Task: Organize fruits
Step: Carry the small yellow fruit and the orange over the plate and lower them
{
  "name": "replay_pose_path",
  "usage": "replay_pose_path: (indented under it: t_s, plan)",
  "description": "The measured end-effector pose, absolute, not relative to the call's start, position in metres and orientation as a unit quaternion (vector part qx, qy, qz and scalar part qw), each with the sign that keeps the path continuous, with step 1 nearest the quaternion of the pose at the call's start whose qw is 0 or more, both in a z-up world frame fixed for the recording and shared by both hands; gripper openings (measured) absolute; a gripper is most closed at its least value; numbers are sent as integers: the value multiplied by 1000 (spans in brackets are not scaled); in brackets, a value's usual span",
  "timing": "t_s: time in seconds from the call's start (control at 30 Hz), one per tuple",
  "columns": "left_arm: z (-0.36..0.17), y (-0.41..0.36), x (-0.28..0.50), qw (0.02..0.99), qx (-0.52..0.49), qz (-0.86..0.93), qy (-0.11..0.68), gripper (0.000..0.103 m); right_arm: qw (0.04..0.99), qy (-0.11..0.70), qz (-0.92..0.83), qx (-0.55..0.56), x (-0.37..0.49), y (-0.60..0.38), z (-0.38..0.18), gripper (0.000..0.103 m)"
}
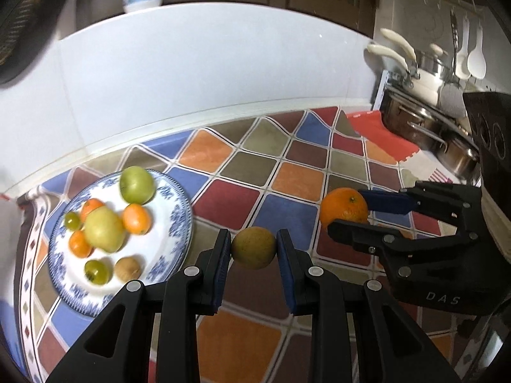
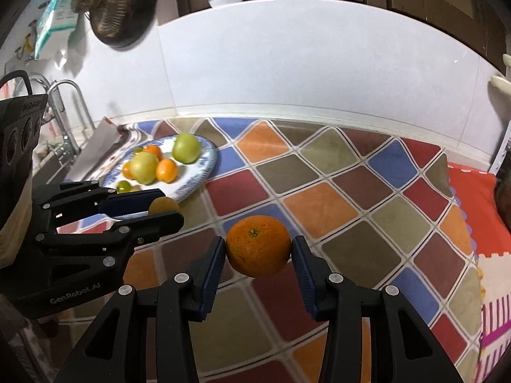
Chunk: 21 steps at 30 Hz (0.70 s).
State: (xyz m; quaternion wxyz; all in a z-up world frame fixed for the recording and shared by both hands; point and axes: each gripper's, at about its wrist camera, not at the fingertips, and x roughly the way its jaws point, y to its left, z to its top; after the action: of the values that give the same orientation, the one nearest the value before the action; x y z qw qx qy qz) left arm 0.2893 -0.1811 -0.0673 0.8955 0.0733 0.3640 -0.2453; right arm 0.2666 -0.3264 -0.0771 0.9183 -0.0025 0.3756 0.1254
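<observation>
Left wrist view: left gripper [image 1: 254,249] is clamped on a small yellow-brown fruit [image 1: 253,247], pads touching both its sides, held above the checkered cloth [image 1: 287,178]. The fruit is near-round, slightly wider than tall, long axis running across between the pads; no stem visible, so can't tell which way it points. Blue-patterned plate [image 1: 179,210] sits just left of the gripper, already carrying a green apple [image 1: 136,184], a yellow-green apple [image 1: 103,229], small oranges and other small fruit. Plate's near-right rim is close to the left finger; bare white patch at the plate's right side. Right gripper [image 1: 346,214] comes in from the right, its fingers closed on an orange [image 1: 343,209], which sits well apart from the held fruit. Open cloth between the two and behind them up to the white wall. Pots [image 1: 424,121] at the far right edge.

Right wrist view: right gripper [image 2: 258,250] grips the orange [image 2: 258,245] on both sides, clear of the cloth [image 2: 351,191]. Stem end faces up toward the camera; round, no clear long axis. Left gripper [image 2: 150,210] is at left with the small fruit [image 2: 163,206] between its fingers, right at the near rim of the plate [image 2: 207,162]. Wide open cloth to the right and ahead. Faucet [image 2: 64,118] and sink beyond the plate at left; red mat [image 2: 472,198] at the right edge.
</observation>
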Motion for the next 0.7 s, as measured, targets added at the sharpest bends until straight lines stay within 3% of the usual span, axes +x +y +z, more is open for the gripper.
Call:
replay_pose_path:
  t_s: [0.7]
  plan:
    - [-49,-102,216,919,34,-172,352,29,927,341,156,-11,208,-261,-45,44]
